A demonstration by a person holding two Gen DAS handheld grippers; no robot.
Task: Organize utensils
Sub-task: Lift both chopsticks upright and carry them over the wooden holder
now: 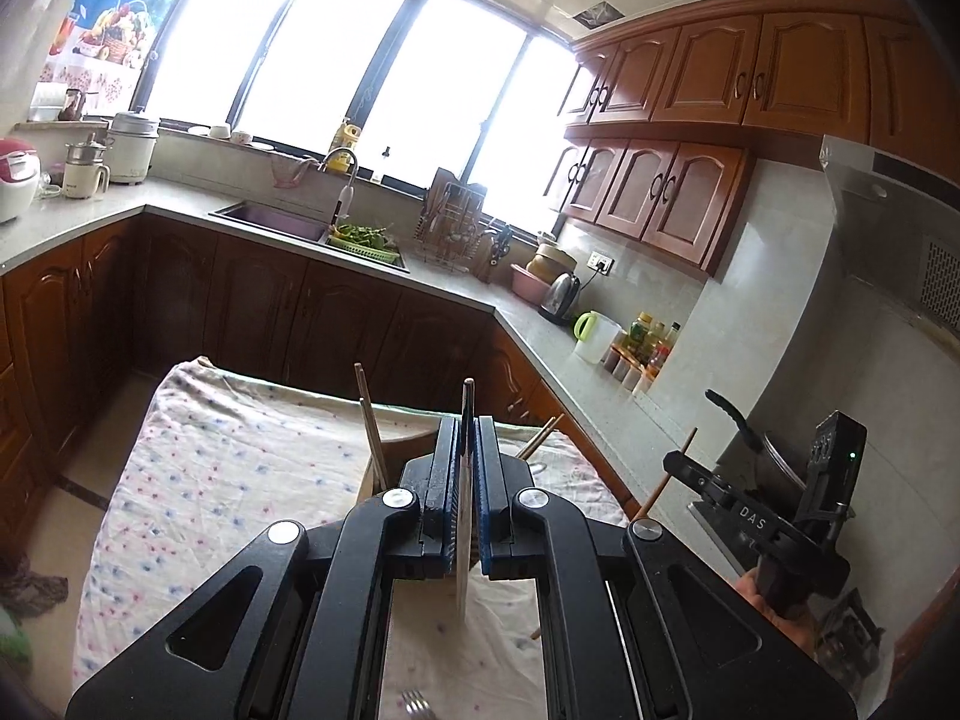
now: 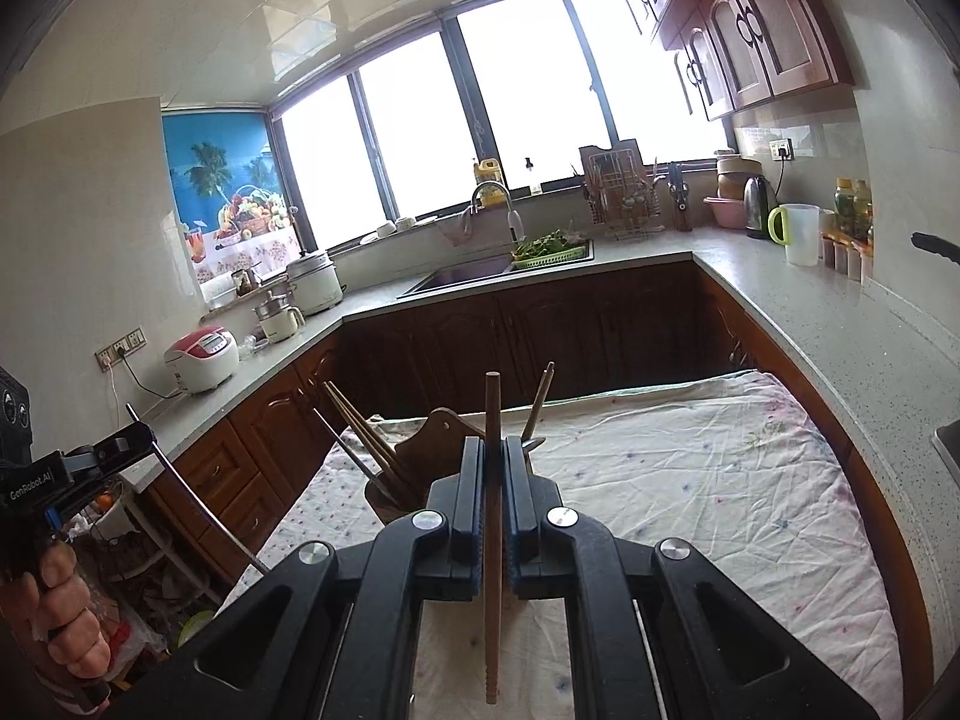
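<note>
My left gripper [image 1: 467, 426] is shut on a knife [image 1: 462, 552], held upright with its thin blade pointing down over the cloth. My right gripper [image 2: 493, 447] is shut on a wooden chopstick [image 2: 492, 588], also held upright. A wooden utensil holder [image 2: 432, 450] stands on the cloth-covered table [image 2: 690, 480] just beyond both grippers, with several chopsticks [image 2: 360, 432] leaning in it. The holder also shows in the left wrist view [image 1: 396, 456]. The right gripper with its chopstick appears at the right of the left wrist view [image 1: 678, 462]. A fork [image 1: 417, 705] lies on the cloth below.
Kitchen counters [image 2: 840, 324] wrap around the table, with a sink [image 2: 474, 273], a dish rack [image 2: 624, 198], a kettle [image 2: 757, 198], a jug [image 2: 798, 234] and rice cookers [image 2: 201, 360]. A stove pot [image 1: 774, 450] sits to the right.
</note>
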